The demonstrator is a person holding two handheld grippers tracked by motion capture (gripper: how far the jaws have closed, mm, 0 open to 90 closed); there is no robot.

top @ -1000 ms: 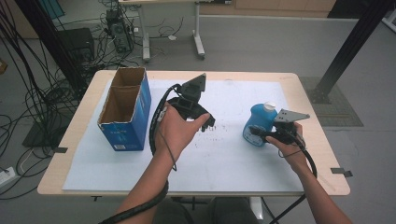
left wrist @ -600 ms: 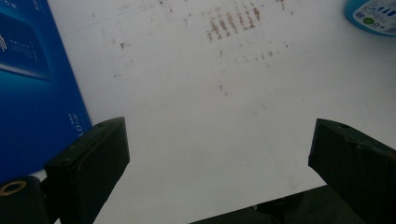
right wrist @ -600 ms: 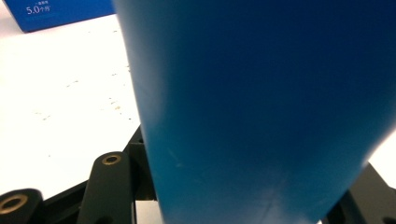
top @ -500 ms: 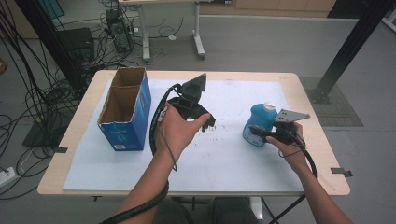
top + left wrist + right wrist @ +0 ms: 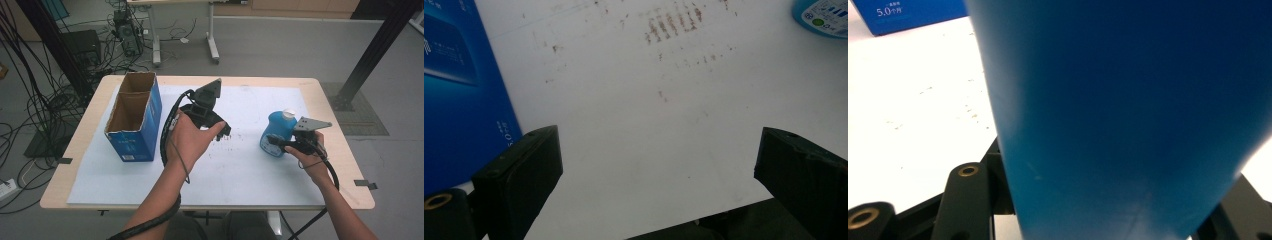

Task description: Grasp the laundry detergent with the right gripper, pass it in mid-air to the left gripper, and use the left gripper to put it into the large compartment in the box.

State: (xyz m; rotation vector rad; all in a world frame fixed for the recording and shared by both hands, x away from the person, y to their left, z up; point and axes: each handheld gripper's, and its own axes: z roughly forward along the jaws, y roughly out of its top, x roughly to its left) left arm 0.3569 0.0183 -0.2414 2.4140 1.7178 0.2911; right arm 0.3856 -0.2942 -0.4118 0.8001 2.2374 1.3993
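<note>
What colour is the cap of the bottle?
White, on the blue bottle; its cap shows best in the high view.

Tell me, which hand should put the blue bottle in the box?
The right. The right gripper is shut on the blue bottle, while the left gripper hangs open over the white mat beside the blue box.

blue bottle [image 5: 278, 131] | white cap | upright | table's right side

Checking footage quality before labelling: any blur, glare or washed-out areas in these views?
High view: even light, sharp, no glare on the table. Left gripper view: white sheet slightly overexposed, stains readable. Right gripper view: blue bottle too close, soft and dark; sheet beside it blown out.
</note>
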